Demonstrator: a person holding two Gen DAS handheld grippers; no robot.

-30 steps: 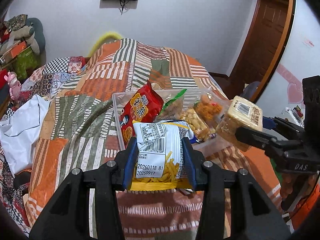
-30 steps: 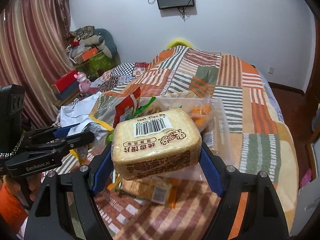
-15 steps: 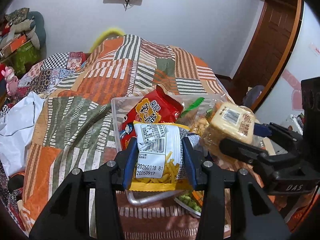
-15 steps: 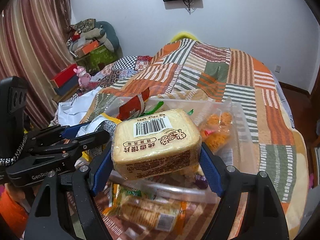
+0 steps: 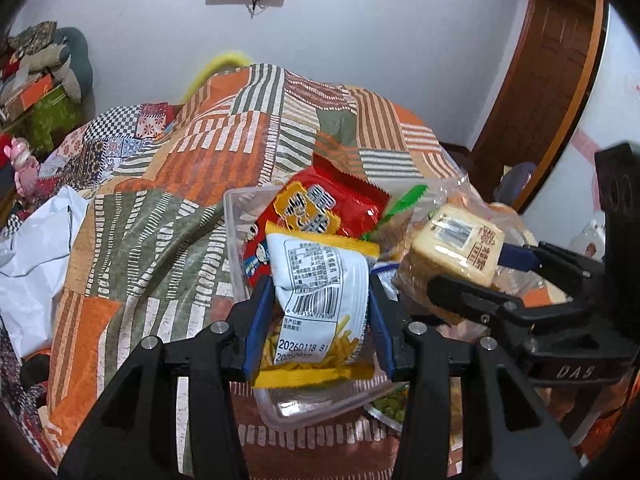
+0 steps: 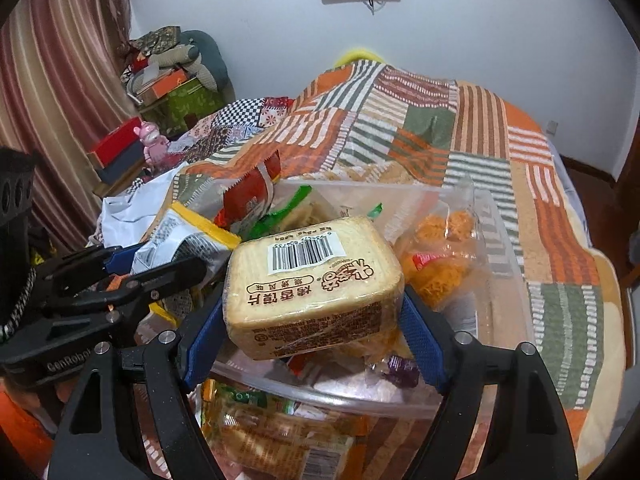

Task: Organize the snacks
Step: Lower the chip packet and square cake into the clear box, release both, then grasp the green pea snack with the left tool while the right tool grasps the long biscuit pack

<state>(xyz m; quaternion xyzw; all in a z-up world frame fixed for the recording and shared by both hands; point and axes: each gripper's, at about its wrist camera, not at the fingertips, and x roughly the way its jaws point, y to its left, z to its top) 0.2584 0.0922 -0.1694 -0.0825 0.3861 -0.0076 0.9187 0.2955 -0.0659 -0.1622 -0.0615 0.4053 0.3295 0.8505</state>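
Observation:
My left gripper (image 5: 318, 320) is shut on a white and yellow bag of potato sticks (image 5: 320, 292) and holds it over the near left part of a clear plastic bin (image 5: 234, 216). My right gripper (image 6: 316, 320) is shut on a wrapped pack of toasted bread slices (image 6: 312, 280) over the bin's near edge (image 6: 320, 392). In the bin lie a red snack bag (image 5: 320, 208), a green packet (image 6: 280, 216) and a clear bag of orange snacks (image 6: 440, 248). The bread pack also shows in the left wrist view (image 5: 460, 240).
The bin sits on a bed with an orange and green patchwork quilt (image 5: 160, 208). More snack packs lie in front of the bin (image 6: 272, 436), among them a pack of green peas (image 5: 388, 404). A white sheet (image 5: 32, 264) lies at the left. A wooden door (image 5: 552, 80) stands at the right.
Both grippers have moved forward with their packs, from in front of the bin to over it. The bin and its snacks look closer and lower in both views.

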